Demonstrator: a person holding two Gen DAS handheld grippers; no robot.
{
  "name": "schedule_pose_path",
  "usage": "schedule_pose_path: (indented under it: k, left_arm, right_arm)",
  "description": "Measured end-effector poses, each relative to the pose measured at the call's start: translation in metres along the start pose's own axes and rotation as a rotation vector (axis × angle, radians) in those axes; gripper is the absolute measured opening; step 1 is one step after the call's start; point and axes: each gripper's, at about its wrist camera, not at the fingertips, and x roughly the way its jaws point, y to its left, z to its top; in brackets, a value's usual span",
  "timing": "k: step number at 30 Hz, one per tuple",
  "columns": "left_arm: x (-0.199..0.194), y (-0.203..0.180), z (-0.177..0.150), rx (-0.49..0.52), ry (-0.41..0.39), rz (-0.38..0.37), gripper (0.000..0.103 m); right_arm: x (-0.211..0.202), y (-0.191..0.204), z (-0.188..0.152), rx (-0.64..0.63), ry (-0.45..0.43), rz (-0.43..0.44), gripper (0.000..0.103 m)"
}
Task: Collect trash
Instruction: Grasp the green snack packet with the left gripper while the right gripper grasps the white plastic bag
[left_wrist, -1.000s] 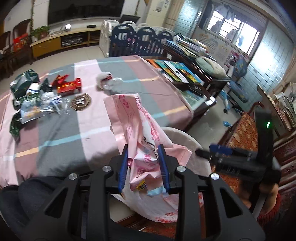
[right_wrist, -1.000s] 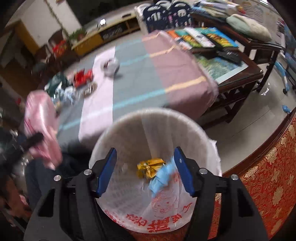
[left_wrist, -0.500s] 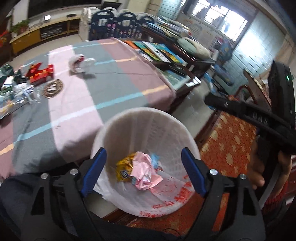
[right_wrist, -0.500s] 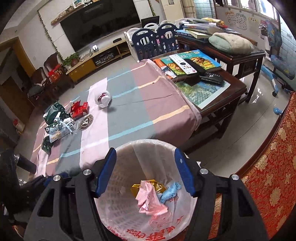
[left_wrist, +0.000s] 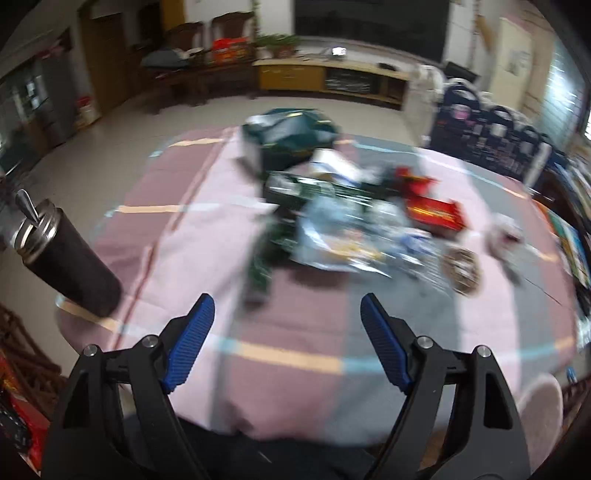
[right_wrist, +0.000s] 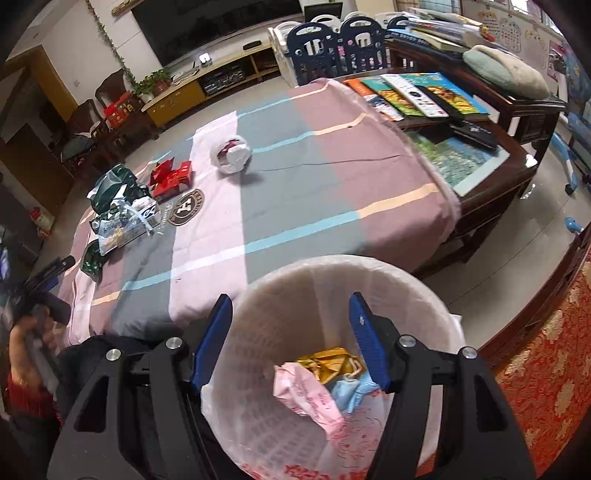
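Note:
My left gripper (left_wrist: 286, 308) is open and empty above the near edge of the striped tablecloth (left_wrist: 303, 325), facing a blurred pile of wrappers (left_wrist: 332, 225) and a red box (left_wrist: 434, 212). My right gripper (right_wrist: 290, 306) is open and empty over the white lined trash bin (right_wrist: 424, 291). In the bin lie a pink bag (right_wrist: 299, 387), a yellow wrapper (right_wrist: 328, 363) and a blue scrap (right_wrist: 351, 393). On the table in the right wrist view are the wrapper pile (right_wrist: 118, 218), the red box (right_wrist: 171, 177), a round badge (right_wrist: 185, 212) and a crumpled white bag (right_wrist: 231, 153).
A black cylinder with a metal top (left_wrist: 62, 254) stands at the table's left edge. Books (right_wrist: 410, 94) and remotes lie on the wooden table to the right. A red patterned seat (right_wrist: 546, 350) is at the right. The left gripper shows at the left edge (right_wrist: 40, 280).
The left gripper let the pink bag fall into the bin, opened, then swung left toward the trash pile on the table. The right gripper stayed open over the bin.

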Motion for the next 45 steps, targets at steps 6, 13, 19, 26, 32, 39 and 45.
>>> schedule_pose_path:
  k: [6,13,19,26,32,39,45]
  left_arm:
    - [0.076,0.009,0.022,0.067,0.102,-0.012,0.049]
    - [0.076,0.016,0.003,0.023,0.136,-0.088,0.006]
    - [0.011,0.050,-0.026,-0.095,0.054,-0.148,0.004]
    - [-0.039,0.037,-0.038,-0.086,-0.008,-0.263,0.004]
    - [-0.055,-0.007,-0.053,0.033,-0.006,-0.345,0.004]
    - [-0.050,-0.023,-0.067,0.090,0.022,-0.400,0.004]
    - [-0.042,-0.026,-0.072,0.100,0.042,-0.424,0.004]
  right_arm:
    - [0.010,0.034,0.009,-0.061,0.007,0.023,0.064]
    - [0.018,0.050,0.010,-0.084,0.022,0.028,0.064]
    - [0.033,0.057,0.006,-0.083,0.060,0.053,0.064]
    - [0.058,0.081,0.038,-0.124,-0.008,0.032,0.064]
    - [0.111,0.102,0.106,-0.100,-0.059,-0.031,0.064]
    - [0.200,0.121,0.187,-0.166,-0.079,-0.191,0.065]
    - [0.260,0.114,0.194,-0.096,0.046,-0.121,0.054]
